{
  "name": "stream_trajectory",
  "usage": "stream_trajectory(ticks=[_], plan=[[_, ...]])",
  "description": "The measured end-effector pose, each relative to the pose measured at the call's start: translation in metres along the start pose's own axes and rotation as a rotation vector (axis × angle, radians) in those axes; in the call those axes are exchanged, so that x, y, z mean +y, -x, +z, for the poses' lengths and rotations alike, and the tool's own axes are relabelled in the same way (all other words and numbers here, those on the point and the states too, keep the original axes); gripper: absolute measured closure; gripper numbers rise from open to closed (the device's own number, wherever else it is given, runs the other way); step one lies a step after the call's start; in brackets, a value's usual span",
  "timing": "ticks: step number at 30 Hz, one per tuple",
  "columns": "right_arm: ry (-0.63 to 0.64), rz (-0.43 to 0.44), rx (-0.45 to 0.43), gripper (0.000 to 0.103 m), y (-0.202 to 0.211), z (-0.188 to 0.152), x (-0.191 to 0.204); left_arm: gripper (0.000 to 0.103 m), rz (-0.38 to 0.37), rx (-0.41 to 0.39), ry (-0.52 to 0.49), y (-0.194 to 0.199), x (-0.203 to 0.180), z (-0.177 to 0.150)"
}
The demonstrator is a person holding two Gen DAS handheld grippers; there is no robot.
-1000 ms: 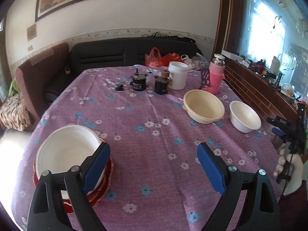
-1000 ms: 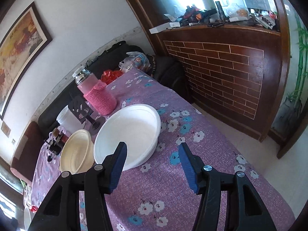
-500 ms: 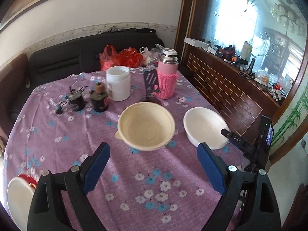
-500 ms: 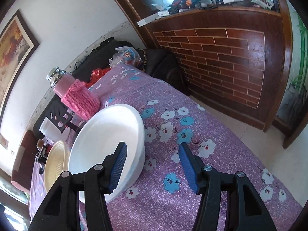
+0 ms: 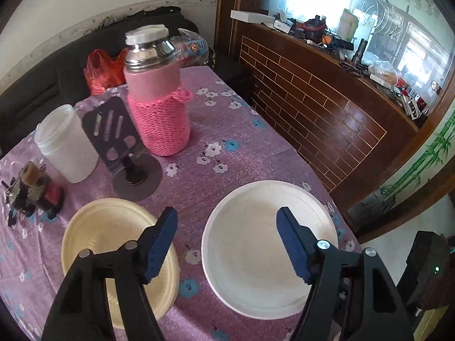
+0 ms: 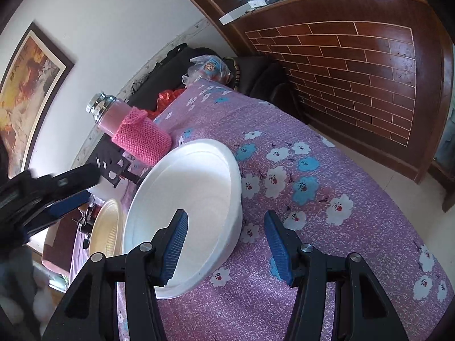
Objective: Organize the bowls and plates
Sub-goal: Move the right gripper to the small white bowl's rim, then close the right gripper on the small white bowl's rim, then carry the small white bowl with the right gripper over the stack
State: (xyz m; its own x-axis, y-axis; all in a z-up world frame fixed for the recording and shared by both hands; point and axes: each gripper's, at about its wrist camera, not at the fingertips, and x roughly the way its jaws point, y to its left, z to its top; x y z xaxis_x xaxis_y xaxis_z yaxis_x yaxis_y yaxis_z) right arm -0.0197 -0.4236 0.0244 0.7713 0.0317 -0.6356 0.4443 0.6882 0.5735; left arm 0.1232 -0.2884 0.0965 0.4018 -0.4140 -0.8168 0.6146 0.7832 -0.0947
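I inspected both wrist views. My left gripper (image 5: 227, 241) hung over the desk (image 5: 241, 153) with its jaws apart and nothing between the pads; they had just been closing from a wider spread. The cream bowl (image 5: 113, 244) lay under its left finger, and the white bowl (image 5: 270, 250) lay under its right finger, the two bowls side by side and not touching, with purple cloth showing in the gap directly ahead of the gripper.

My right gripper (image 6: 226, 244) stood about half open and held nothing. Its left finger sat over the white bowl's (image 6: 193, 199) interior and its right finger over bare cloth, so the near rim fell between the pads; I could not tell whether either pad touched it. The cream bowl (image 6: 109, 227) lay beyond, to that gripper's left.

Farther ahead of the left gripper stood a pink-sleeved flask (image 5: 156, 99), a dark phone stand (image 5: 122, 147) and a white jar (image 5: 66, 145).
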Motion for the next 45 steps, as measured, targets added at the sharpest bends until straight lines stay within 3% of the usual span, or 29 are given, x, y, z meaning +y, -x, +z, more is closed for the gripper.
stream_trajectory(ticks=[4, 9, 11, 16, 19, 28, 34, 45], plan=[[0.025, -0.010, 0.017, 0.049, -0.004, -0.002, 0.005, 0.032, 0.033, 0.055, -0.019, -0.033, -0.007, -0.004], [0.022, -0.008, 0.046, 0.054, -0.011, -0.005, 0.004, 0.033, 0.018, 0.093, -0.022, -0.051, -0.007, -0.007], [0.025, -0.003, 0.049, 0.061, -0.011, -0.006, 0.004, 0.040, 0.015, 0.108, -0.031, -0.054, -0.010, -0.008], [0.001, -0.014, 0.041, 0.073, -0.011, -0.006, -0.002, 0.072, 0.056, 0.076, -0.033, -0.043, -0.009, -0.007], [-0.022, -0.017, 0.031, 0.080, -0.009, -0.004, -0.008, 0.081, 0.054, 0.058, -0.028, -0.034, -0.009, -0.007], [-0.028, 0.051, 0.006, 0.091, 0.000, -0.003, -0.009, 0.081, 0.034, -0.008, 0.016, 0.010, 0.000, -0.021], [-0.030, 0.177, 0.068, 0.093, -0.004, -0.010, -0.002, 0.083, 0.025, -0.038, 0.098, 0.043, 0.025, -0.046], [0.178, 0.232, 0.095, 0.095, 0.011, -0.044, 0.077, 0.083, 0.067, -0.102, 0.259, 0.115, 0.089, -0.110]])
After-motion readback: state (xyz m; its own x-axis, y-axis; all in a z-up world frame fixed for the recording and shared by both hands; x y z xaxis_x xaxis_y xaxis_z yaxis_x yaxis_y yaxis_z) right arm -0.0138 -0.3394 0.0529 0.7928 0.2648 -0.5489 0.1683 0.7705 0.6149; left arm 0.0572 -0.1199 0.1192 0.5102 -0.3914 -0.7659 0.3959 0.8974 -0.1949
